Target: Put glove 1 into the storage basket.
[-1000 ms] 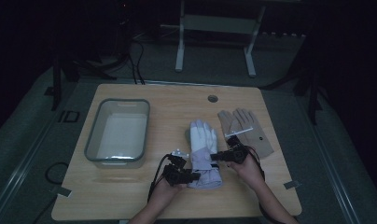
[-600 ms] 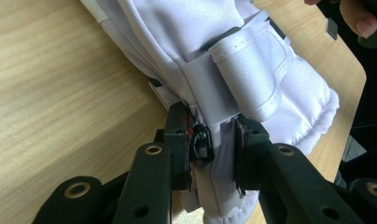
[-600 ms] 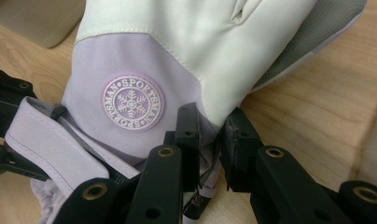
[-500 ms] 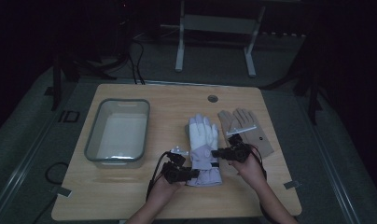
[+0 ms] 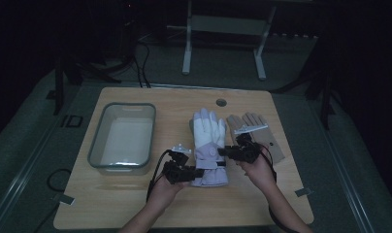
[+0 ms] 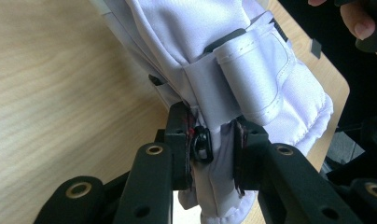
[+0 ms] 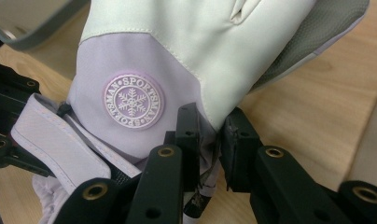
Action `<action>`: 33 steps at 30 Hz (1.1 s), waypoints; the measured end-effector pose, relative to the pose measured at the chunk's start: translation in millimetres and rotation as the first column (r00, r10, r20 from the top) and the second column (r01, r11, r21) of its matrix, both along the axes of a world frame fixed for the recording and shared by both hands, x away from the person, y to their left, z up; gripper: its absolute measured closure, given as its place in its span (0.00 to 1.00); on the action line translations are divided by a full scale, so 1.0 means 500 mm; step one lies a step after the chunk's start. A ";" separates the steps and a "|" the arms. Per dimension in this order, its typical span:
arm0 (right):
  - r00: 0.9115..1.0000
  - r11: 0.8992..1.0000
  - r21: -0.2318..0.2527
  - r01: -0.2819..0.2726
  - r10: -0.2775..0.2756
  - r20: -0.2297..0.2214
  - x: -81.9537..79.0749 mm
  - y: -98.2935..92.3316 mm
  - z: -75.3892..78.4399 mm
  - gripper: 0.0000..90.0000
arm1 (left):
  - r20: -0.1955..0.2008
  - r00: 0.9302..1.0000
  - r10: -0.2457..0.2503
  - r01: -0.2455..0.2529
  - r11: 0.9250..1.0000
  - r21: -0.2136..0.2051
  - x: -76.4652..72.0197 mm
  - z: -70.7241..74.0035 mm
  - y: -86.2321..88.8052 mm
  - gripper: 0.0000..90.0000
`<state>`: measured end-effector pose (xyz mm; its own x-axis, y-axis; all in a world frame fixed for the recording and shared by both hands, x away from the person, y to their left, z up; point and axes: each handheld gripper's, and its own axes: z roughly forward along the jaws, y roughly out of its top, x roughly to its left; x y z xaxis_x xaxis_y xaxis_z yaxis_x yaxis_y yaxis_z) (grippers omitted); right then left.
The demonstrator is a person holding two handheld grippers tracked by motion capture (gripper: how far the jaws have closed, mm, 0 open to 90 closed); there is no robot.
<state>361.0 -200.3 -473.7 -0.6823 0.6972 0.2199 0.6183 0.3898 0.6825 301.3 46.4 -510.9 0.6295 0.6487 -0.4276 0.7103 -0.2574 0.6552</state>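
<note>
A white and lavender ski glove [image 5: 208, 133] lies palm down on the wooden table [image 5: 136, 204], fingers pointing away. My left gripper [image 5: 200, 172] is shut on the cuff's left edge. In the left gripper view its jaws [image 6: 212, 140] have just been closing and now pinch lavender fabric beside a small black buckle [image 6: 201, 143]. My right gripper [image 5: 222, 151] is shut on the glove's right edge near the wrist. In the right gripper view [image 7: 210, 135] it clamps the fabric below the round snowflake badge [image 7: 133, 101]. The cuff end looks raised off the table.
A grey plastic tub [image 5: 98, 141] stands on the left of the table. A tan glove [image 5: 254, 127] lies flat just right of the ski glove, partly under my right hand. Dark floor and a metal stand lie beyond the far edge.
Both grippers have risen a little, taking the glove's cuff end up with them. The tan glove and the tub have stayed put.
</note>
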 end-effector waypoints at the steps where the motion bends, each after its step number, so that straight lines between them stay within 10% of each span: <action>1: 1.000 1.000 0.002 0.000 0.000 0.004 0.001 0.002 0.004 0.87 | 0.002 1.000 0.003 -0.003 1.000 0.002 0.001 0.003 0.001 0.81; 33: 0.991 0.997 0.016 -0.080 0.078 0.112 0.083 0.186 0.124 0.88 | 0.074 0.995 0.062 -0.066 0.997 0.051 0.066 0.133 0.187 0.81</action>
